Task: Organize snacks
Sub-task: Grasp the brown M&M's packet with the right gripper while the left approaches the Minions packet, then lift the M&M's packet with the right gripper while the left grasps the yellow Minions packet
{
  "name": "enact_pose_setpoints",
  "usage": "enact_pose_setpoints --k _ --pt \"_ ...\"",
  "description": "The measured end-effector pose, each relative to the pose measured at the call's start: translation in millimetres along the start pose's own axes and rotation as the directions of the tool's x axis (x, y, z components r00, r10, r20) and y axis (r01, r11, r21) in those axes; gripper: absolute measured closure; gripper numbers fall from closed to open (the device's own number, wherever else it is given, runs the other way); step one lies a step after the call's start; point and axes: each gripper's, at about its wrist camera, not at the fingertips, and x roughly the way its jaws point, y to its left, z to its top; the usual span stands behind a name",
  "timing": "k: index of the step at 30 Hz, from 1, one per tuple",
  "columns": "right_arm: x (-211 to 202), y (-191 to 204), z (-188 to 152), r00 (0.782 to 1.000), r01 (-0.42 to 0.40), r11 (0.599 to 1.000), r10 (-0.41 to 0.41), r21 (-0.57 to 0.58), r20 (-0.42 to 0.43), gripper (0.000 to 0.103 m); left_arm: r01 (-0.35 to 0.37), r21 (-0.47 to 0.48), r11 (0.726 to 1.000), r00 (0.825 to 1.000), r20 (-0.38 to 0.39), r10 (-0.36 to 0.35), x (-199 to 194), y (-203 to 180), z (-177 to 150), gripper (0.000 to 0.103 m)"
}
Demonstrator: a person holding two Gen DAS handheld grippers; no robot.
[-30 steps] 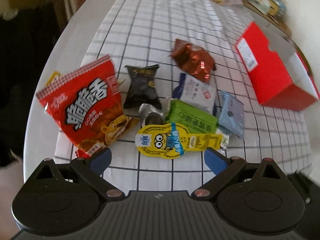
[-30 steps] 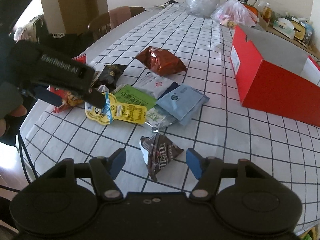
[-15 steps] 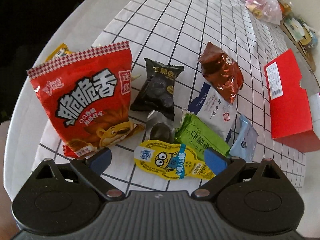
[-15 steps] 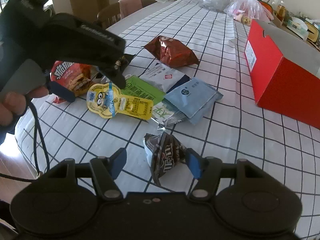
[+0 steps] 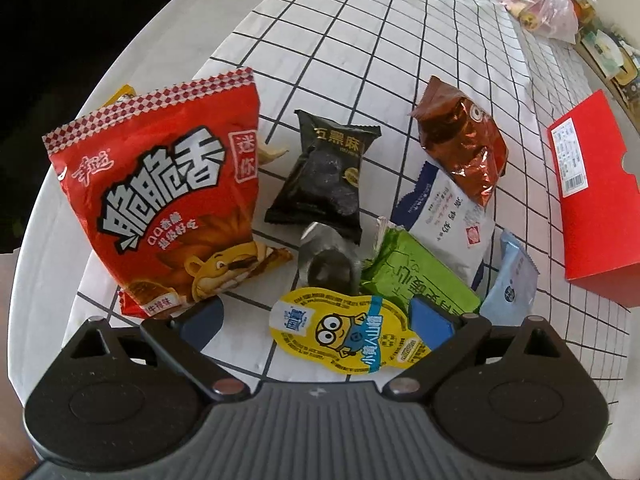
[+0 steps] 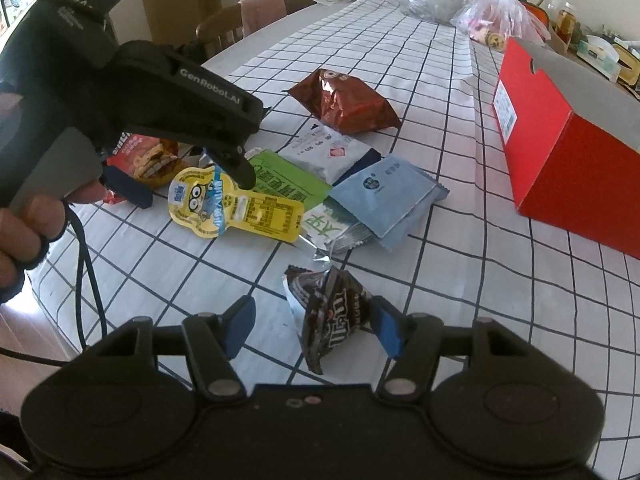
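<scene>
A yellow cartoon pouch (image 5: pixel 344 336) lies on the checked tablecloth, right under my left gripper (image 5: pixel 316 320), which stands open astride it without touching. The same gripper (image 6: pixel 192 184) shows in the right wrist view, held by a hand, pointing steeply down at the pouch (image 6: pixel 236 208). My right gripper (image 6: pixel 314 326) is open with a brown M&M's packet (image 6: pixel 332 312) between its fingers. The right pad sits at the packet's edge and the left pad stands apart from it. An open red box (image 6: pixel 560 152) stands at the right.
Around the pouch lie a big red bag (image 5: pixel 160 200), a black packet (image 5: pixel 328 176), a brown foil bag (image 5: pixel 460 144), white (image 5: pixel 444 212), green (image 5: pixel 416 276) and light blue (image 5: pixel 516 280) packets, and a silver wrapper (image 5: pixel 328 260). Plastic bags (image 6: pixel 500 16) sit far back. The table edge runs on the left.
My left gripper has sunk closer over the yellow pouch and rolled somewhat. My right gripper has stayed put, its fingers a little narrower around the M&M's packet.
</scene>
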Motion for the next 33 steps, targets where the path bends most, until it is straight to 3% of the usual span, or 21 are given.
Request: enact_pose_setpoints --k 3,5,12,16,18,21,24,28,31,33 --pt "1 0 0 1.0 0.011 1.0 -0.011 0.008 0.0 0.049 -0.016 0.011 1.0 1.0 0.01 0.015 0 -2 -2 0.007" --pt "1 -3 0 1.0 0.009 1.0 -0.009 0.022 -0.001 0.062 -0.025 0.018 1.0 1.0 0.017 0.025 -2 -3 -3 0.014" --pt "0 -5 -2 1.0 0.003 0.998 -0.004 0.061 0.009 0.071 -0.072 0.043 0.997 0.997 0.043 0.07 -6 -2 -6 0.037" --pt "-3 -4 -2 1.0 0.008 0.998 -0.009 0.063 0.013 0.074 -0.035 0.042 0.999 0.998 0.044 0.033 -9 -1 -6 0.056" --pt "-6 -4 -3 1.0 0.011 0.998 -0.012 0.066 0.014 0.075 -0.024 0.032 0.999 0.999 0.035 0.023 -10 3 -5 0.058" --pt "-10 -7 -4 1.0 0.008 0.997 -0.01 0.081 0.019 0.076 0.002 0.06 0.998 1.0 0.022 -0.003 -13 8 -5 0.058" --pt "-16 -10 -6 1.0 0.006 0.995 -0.008 0.097 0.023 0.076 0.0 0.152 0.988 0.999 0.047 -0.007 -21 10 -10 0.057" --pt "-24 -14 -10 1.0 -0.003 0.993 -0.001 0.122 0.031 0.076 0.018 0.24 0.971 0.999 0.037 -0.028 -25 11 -14 0.041" --pt "-33 -16 -14 0.999 -0.017 0.99 0.011 0.139 0.043 0.077 0.036 0.363 0.931 0.999 0.024 -0.048 -26 5 -20 0.025" --pt "-38 -17 -16 0.999 -0.02 0.988 0.013 0.151 0.049 0.079 0.03 0.441 0.897 0.999 0.017 -0.042 -24 0 -25 0.024"
